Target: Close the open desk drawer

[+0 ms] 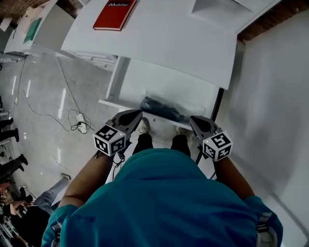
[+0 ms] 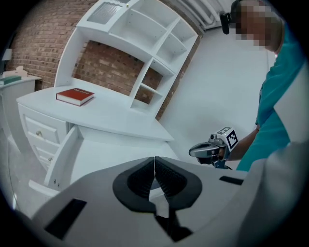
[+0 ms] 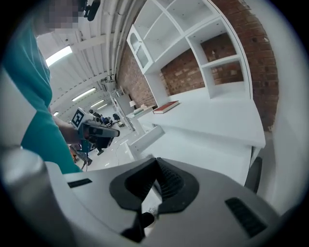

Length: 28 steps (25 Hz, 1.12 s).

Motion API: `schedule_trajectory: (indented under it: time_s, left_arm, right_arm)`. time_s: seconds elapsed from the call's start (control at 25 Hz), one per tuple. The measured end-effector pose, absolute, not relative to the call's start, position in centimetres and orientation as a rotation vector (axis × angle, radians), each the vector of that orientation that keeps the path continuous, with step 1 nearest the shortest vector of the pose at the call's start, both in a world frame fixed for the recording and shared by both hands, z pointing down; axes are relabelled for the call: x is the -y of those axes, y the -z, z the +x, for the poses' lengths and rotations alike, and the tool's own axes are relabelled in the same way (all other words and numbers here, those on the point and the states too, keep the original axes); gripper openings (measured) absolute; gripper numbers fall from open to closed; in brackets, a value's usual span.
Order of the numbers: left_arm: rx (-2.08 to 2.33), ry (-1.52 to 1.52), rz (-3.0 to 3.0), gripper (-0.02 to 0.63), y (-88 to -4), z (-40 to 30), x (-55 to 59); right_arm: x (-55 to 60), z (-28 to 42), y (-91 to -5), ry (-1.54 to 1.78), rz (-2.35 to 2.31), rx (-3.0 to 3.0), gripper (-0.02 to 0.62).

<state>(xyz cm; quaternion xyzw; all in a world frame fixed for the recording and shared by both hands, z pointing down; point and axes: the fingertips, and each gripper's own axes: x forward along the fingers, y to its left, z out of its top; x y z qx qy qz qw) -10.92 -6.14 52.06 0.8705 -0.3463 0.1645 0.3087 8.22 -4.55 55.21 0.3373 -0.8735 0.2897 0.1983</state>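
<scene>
A white desk has its drawer pulled out toward me. A dark bundle lies inside, near the drawer's front edge. In the head view my left gripper is shut, with its tip at the front edge left of the bundle. My right gripper is also shut, with its tip at the front edge on the right. Whether either tip touches the drawer I cannot tell. In the left gripper view the left gripper holds nothing and the drawer's side wall stands out. The right gripper holds nothing.
A red book lies on the desktop at the left, also the red book. A shelf hutch stands on the desk against a brick wall. Cables and a plug strip lie on the floor at left. A white wall is on the right.
</scene>
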Motion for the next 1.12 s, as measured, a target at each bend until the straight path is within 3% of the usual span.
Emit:
schedule_trajectory:
  time_s: [0.6,1.12]
  left_arm:
    - [0.819,-0.536,2.205,0.017,-58.0,-11.7,1.6]
    - [0.844,-0.530,2.192,0.017,-57.8,-13.4,1.5]
  right_arm:
    - [-3.4,7.3,-65.7,-1.059,0.947,2.205,0.021]
    - [-3.1,6.3,-67.3,-1.016,0.941,2.185,0.021]
